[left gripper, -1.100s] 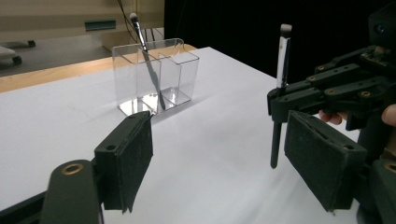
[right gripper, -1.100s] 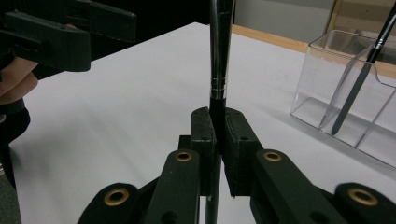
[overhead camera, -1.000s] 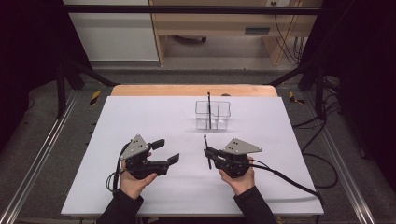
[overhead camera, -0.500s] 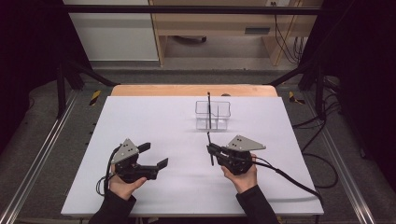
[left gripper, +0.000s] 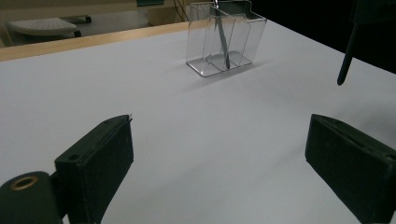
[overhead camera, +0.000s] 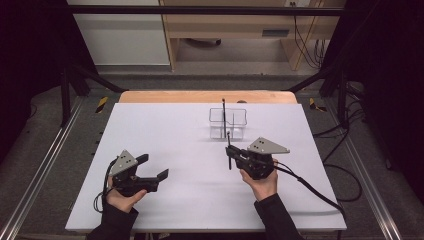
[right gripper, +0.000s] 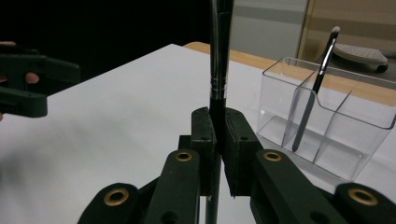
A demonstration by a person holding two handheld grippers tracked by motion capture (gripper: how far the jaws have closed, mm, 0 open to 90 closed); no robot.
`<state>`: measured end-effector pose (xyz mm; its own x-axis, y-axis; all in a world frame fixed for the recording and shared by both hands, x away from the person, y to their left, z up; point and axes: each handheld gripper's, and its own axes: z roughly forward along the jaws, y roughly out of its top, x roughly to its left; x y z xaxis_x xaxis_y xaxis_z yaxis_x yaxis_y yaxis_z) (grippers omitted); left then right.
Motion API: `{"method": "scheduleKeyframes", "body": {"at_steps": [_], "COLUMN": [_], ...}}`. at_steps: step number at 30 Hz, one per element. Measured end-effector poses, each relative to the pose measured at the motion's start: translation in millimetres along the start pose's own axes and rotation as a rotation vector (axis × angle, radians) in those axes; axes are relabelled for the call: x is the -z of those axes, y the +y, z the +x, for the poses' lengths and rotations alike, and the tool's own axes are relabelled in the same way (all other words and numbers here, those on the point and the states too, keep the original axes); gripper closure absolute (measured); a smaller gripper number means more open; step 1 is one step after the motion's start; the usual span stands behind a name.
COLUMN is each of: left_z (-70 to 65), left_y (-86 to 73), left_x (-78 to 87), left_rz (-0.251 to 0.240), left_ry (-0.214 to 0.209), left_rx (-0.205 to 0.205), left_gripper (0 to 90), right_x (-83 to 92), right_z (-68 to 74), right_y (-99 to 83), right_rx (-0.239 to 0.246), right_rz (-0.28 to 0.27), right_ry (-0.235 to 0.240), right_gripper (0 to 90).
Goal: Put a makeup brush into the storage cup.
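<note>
- Right of the table's middle, near the person's side, the brush (overhead camera: 229, 150) stands almost upright in the right gripper (overhead camera: 235, 156), whose jaws are clamped tight on its lower handle, as the right gripper view shows (right gripper: 218, 70).
- Its long axis runs vertical; which end is up I cannot tell from the high view, though the metal ferrule sits just above the pads in the right gripper view.
- Just beyond it, farther off, sits the clear organiser (overhead camera: 228, 123), with a second brush (overhead camera: 224, 112) leaning in one compartment.
- Risk, as I judge it: coming in too low, the held brush's lower end could catch the light organiser's rim and push or tip it.
- A thin round handle may also swivel between the pads and miss a slot, or knock the second brush.
- Far left and near, the left gripper (overhead camera: 150, 167) has just been opening its jaws; they stand wide with nothing between them, too far away to steady the organiser.
</note>
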<state>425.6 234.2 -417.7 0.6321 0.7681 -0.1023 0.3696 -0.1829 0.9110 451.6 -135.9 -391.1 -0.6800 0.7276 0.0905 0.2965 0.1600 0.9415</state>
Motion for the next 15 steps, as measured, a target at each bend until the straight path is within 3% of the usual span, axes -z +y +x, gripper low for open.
{"method": "scheduleKeyframes", "body": {"at_steps": [15], "left_z": [7.1], "left_y": [-6.3], "left_x": [-2.0], "left_rz": [0.034], "left_ry": [0.025], "left_rx": [0.01], "left_gripper": [7.0], "right_x": [-11.3], "right_z": [-25.7], "right_y": [22.7], "right_rx": [-0.043], "right_rz": [-0.038], "right_ry": [-0.083], "right_gripper": [84.2]}}
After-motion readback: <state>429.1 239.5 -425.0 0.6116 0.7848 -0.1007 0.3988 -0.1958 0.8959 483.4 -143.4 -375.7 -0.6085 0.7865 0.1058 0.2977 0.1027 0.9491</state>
